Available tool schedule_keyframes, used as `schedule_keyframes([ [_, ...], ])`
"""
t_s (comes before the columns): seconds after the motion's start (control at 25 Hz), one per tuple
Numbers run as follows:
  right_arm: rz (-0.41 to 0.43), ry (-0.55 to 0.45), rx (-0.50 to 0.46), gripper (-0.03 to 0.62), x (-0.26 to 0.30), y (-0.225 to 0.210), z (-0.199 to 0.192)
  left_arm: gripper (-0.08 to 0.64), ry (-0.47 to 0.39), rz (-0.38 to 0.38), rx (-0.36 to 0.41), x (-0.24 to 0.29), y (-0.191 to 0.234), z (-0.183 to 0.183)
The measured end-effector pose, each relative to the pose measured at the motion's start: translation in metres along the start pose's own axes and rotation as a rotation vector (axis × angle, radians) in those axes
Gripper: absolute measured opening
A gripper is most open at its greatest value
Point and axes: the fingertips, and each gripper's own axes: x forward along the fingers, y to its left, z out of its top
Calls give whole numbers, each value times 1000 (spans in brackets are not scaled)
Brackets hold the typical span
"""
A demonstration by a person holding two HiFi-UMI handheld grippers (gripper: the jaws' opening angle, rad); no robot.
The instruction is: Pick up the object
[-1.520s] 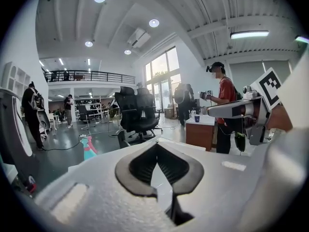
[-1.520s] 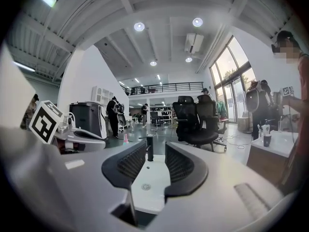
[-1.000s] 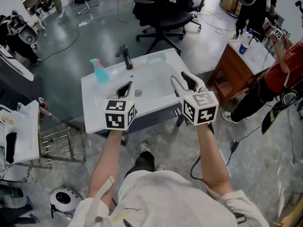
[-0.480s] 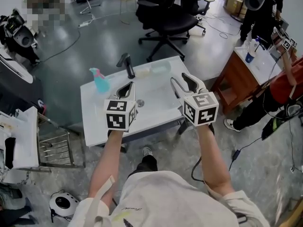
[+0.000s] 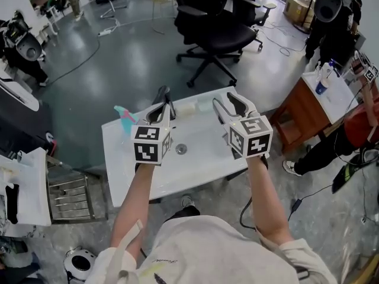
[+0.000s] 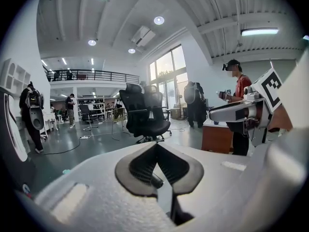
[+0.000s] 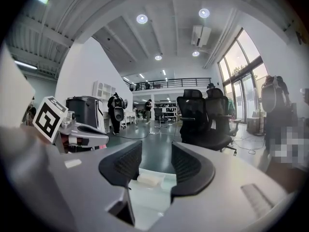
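A white basin table (image 5: 195, 170) stands below me. At its far edge are a black faucet (image 5: 163, 93), a teal spray bottle (image 5: 124, 118) and a pale block (image 5: 188, 107). My left gripper (image 5: 161, 107) hovers over the basin near the faucet; its jaws (image 6: 155, 148) meet at the tips, shut and holding nothing. My right gripper (image 5: 231, 100) hovers over the basin's right side. Its jaws have just been opening and stand open (image 7: 156, 151) with nothing between them. The pale block (image 7: 150, 179) lies ahead of them on the basin.
A black office chair (image 5: 219, 28) stands beyond the table. A wooden cabinet (image 5: 305, 108) with a bottle on top is at the right, with people next to it. A metal rack (image 5: 68, 191) sits at the left. The basin has a drain (image 5: 181, 149).
Both grippers have moved forward over the basin, toward the faucet end. The spray bottle now sits just beside the left gripper.
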Motion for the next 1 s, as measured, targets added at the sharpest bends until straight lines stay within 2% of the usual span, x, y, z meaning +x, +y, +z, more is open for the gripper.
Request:
schedule_keyframes([
  [0.24,8,12,-4,178,47,-1,8,-2,-21,0,-42,28,37,6],
  [0.52,17,24,-27,183,80,-4,14,-2,-34,5,-53,49,62,10],
  [1.0,59,46,-26,186,102,-25,5,-2,-7,41,-47,70,65,6],
])
